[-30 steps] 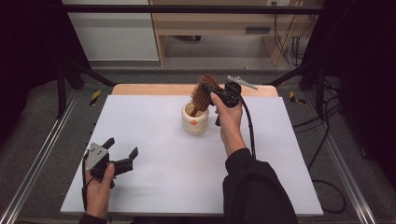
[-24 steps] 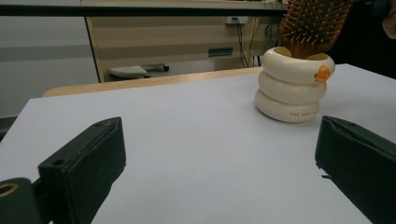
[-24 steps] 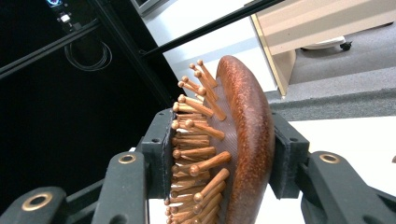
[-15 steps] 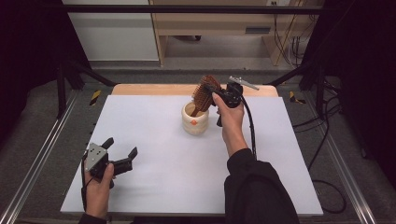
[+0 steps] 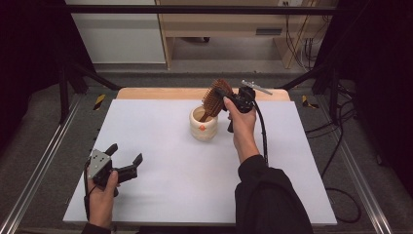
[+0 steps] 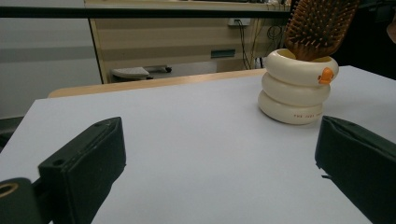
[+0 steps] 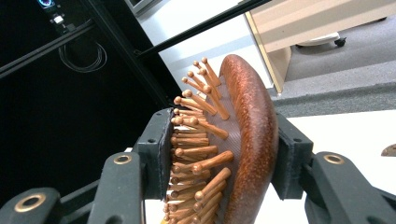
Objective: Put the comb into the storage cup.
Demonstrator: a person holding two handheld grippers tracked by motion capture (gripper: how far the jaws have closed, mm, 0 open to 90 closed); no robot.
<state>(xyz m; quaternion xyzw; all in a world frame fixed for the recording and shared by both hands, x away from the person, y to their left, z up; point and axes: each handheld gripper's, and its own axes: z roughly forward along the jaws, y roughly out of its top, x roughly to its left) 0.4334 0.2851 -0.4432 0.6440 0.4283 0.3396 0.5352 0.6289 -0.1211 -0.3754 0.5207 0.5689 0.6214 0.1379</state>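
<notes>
because the right gripper (image 5: 225,96) clamps only the head of the wooden hairbrush (image 5: 214,99), handle down in the ringed cream cup (image 5: 203,125), releasing crooked could tip that cup; the left gripper (image 5: 125,161) rests spread on the table's near-left.

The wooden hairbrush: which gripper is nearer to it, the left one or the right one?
Right. The right gripper has its jaws around the wooden hairbrush head above the cream cup. The left gripper stands open near the table's front left corner, far away.
</notes>
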